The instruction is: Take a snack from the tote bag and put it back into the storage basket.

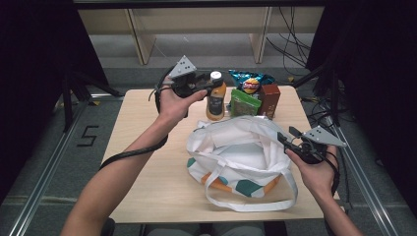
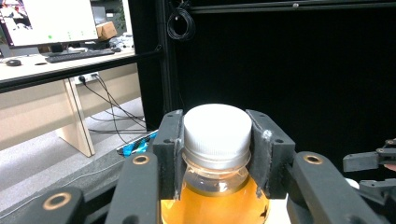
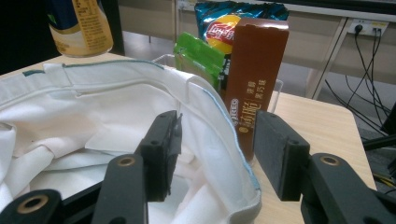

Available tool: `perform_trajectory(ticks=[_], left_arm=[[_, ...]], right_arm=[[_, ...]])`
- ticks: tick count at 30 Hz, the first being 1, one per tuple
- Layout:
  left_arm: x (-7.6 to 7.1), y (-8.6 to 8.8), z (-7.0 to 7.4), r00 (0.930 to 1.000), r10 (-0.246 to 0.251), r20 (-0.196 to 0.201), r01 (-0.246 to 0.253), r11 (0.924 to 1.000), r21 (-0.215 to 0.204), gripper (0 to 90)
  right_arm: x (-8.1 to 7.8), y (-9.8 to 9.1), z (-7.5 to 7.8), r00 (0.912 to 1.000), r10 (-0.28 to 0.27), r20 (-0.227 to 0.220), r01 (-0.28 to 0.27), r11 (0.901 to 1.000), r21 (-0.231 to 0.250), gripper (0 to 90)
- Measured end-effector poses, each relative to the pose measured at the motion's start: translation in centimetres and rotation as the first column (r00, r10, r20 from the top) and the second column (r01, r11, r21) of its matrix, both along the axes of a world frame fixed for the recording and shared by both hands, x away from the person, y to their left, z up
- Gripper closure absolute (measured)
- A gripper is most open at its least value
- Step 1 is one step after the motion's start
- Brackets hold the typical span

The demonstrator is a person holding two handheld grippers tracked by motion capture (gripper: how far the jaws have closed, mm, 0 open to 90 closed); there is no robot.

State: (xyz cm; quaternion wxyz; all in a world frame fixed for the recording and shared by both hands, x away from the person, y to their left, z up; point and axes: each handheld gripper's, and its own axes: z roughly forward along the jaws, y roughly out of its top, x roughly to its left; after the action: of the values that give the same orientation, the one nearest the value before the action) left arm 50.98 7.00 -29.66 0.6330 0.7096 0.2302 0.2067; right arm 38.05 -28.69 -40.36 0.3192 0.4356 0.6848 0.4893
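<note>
The bottle [image 1: 216, 97] is pinched at its cap by the left claw [image 1: 206, 86] and should be kept upright over the bag [image 1: 231, 152], whose rim sits between the spread right claw [image 1: 286, 139].

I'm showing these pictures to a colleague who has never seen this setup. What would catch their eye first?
Probably the clear plastic bottle of orange drink with a white cap, gripped at its neck by the left claw at the table's far side. Next, the white cloth tote bag with teal and orange patches, gaping open mid-table, its rim between the right claw's open jaws. Behind it stand a brown carton and snack packets.
</note>
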Motion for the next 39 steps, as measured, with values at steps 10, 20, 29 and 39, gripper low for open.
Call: perform_trajectory(ticks=[10,20,29,39], left_arm=[[0.9,-0.3,-0.2,1.0000,0.002,-0.002,-0.002,1.0000,0.008,58.7],[2.1,-0.5,-0.8,0.9999,0.009,-0.008,-0.009,0.9999,0.015,58.7],[3.1,-0.7,-1.3,0.9999,0.012,-0.012,-0.012,0.9996,0.025,58.7],[4.2,-0.9,-2.2,0.9995,0.030,-0.013,-0.029,0.9984,0.049,58.7]], right_arm=[[0.2,-0.2,0.0,0.9997,0.012,0.019,-0.011,0.9997,-0.022,51.2],[0.1,-0.2,0.0,0.9997,0.012,0.021,-0.011,0.9997,-0.021,51.2],[0.1,-0.2,-0.1,0.9997,0.014,0.021,-0.013,0.9998,-0.016,51.2],[0.1,-0.3,0.0,0.9994,0.010,0.032,-0.009,0.9998,-0.017,51.2]])
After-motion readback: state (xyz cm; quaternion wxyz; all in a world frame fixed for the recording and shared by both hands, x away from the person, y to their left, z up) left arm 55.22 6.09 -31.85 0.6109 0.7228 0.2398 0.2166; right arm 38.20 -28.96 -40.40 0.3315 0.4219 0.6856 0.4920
